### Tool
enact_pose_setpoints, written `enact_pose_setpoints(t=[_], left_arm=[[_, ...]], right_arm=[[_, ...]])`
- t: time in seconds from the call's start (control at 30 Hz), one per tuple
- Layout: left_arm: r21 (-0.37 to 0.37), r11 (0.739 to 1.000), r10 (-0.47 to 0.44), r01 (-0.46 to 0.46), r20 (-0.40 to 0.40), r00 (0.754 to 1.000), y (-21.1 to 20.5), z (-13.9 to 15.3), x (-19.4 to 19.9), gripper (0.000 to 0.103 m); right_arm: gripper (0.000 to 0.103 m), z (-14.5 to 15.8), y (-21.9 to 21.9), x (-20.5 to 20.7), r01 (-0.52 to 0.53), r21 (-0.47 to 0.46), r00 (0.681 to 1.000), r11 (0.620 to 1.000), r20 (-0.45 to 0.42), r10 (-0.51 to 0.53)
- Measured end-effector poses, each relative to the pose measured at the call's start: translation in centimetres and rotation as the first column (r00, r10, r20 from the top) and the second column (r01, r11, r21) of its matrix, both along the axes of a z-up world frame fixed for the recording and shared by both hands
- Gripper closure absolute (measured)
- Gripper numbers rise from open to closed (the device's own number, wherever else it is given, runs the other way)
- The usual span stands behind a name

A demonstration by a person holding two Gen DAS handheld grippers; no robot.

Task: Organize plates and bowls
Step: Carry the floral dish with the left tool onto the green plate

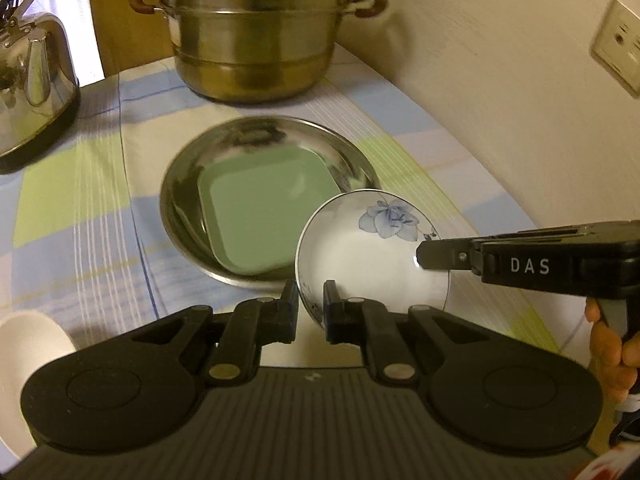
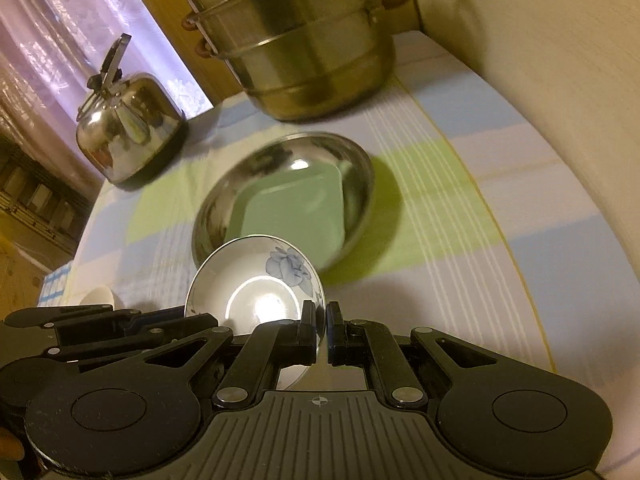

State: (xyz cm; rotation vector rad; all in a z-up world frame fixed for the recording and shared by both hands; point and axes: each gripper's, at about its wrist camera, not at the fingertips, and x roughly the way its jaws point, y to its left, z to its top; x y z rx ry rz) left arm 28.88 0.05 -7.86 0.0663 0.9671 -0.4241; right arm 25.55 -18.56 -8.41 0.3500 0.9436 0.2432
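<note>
A white bowl with a blue flower [image 1: 372,248] [image 2: 256,280] is held above the checked tablecloth, just in front of a steel plate [image 1: 224,152] [image 2: 256,164]. A green square plate [image 1: 264,208] [image 2: 296,212] lies in the steel plate. My left gripper [image 1: 311,292] is shut on the bowl's near-left rim. My right gripper [image 2: 321,316] is shut on the bowl's right rim; it enters the left wrist view from the right [image 1: 436,256].
A tall steel steamer pot [image 1: 256,28] [image 2: 304,36] stands behind the plates. A steel kettle [image 1: 28,80] [image 2: 128,128] stands at the back left. A small white cup [image 1: 28,344] [image 2: 100,298] sits at the near left. A wall with sockets [image 1: 620,48] runs along the right.
</note>
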Motion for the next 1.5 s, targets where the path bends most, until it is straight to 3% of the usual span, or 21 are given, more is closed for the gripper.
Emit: enact_pose_setpoints(t=[0.3,0.67,1.5], left_arm=[[0.003,0.999,0.039,-0.039,-0.005,0.999,1.2,-0.1,5.4,0.092],[0.027,0.999,0.049,-0.048,-0.069,0.996,1.3,-3.0,10.6,0.092],[0.044,0.997,0.070,-0.065,-0.140,0.988,1.6,-5.9,13.3,0.092]], right_arm=[[0.098,-0.5,1.3,5.2,-0.012,-0.002,1.000,1.000,0.002,0.012],[0.098,-3.0,1.8,10.0,0.003,-0.012,0.998,1.000,-0.058,-0.004],[0.098,-5.7,2.4,13.4,-0.007,-0.032,0.993,0.999,-0.118,0.003]])
